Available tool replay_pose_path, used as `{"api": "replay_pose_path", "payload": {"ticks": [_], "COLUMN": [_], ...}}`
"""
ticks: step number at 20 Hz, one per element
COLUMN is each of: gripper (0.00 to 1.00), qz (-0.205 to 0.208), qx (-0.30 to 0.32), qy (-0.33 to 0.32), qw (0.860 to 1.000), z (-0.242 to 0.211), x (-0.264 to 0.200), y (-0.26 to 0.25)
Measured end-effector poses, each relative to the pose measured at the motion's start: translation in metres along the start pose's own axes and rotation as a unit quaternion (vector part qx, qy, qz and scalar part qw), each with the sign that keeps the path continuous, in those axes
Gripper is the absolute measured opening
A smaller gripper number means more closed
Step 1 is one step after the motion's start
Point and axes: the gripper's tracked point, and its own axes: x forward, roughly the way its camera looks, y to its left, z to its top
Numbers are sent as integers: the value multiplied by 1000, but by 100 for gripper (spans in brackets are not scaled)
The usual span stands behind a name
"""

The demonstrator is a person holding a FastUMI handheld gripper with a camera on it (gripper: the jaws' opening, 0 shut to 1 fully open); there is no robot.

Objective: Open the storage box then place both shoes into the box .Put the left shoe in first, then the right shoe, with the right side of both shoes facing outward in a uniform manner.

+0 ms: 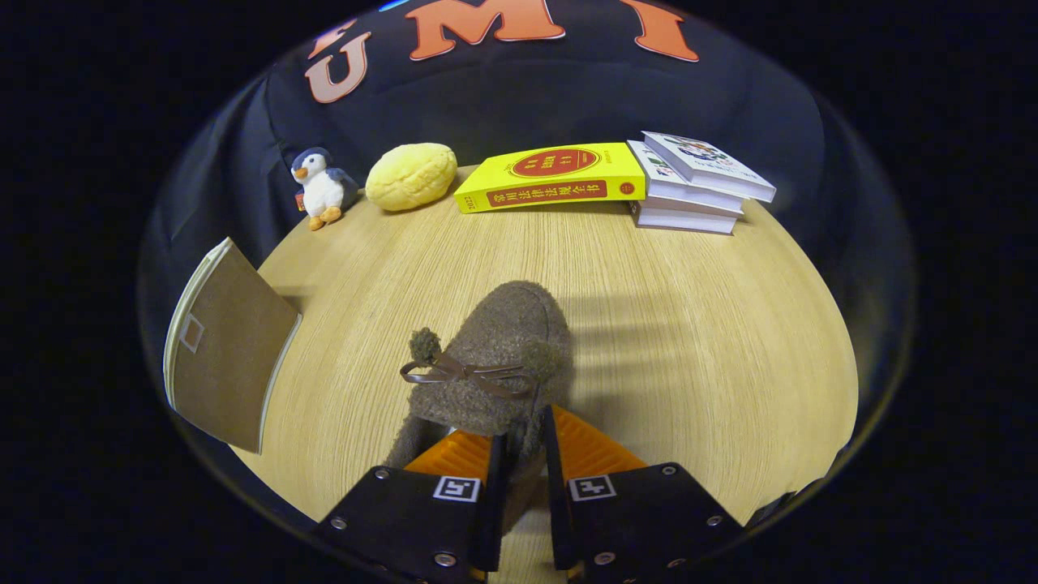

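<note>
One fuzzy brown shoe [495, 357] lies on the wooden desk [689, 341], its heel rim pinched between the closed fingers of the hand-held gripper [523, 454], toe pointing to 12 o'clock. At 9 o'clock stands the storage box [223, 349]. Far back sit a penguin toy [322, 186], a yellow plush [411, 175], a yellow book [551, 176] and stacked white books [697, 185].

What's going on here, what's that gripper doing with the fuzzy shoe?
A person's handheld gripper has its jaws closed on the rear edge of a fuzzy brown shoe with a small bow, toe pointing away over the wooden table. To one side a brown flap stands up, probably the storage box's opened lid. Beyond the shoe, by the wall, sit a toy penguin, a yellow plush, a yellow book and stacked white books.
</note>
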Motion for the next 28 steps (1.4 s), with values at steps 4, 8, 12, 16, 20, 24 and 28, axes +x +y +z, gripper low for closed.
{"api": "replay_pose_path", "payload": {"ticks": [4, 8, 12, 16, 20, 24, 28], "gripper": [11, 4, 4, 4, 4, 4, 4], "qz": [-9, 7, 3, 2, 13, 30, 56], "qx": [3, 35, 39, 56, 66, 56, 40], "qy": [-7, -5, -29, -58, -82, -88, -87], "qw": [1000, 999, 999, 997, 994, 994, 994], "z": [5, 9, 35, 65, 92, 109, 116], "x": [0, -16, -43, -74, -102, -120, -131], "y": [-4, 15, 36, 63, 100, 151, 210]}}
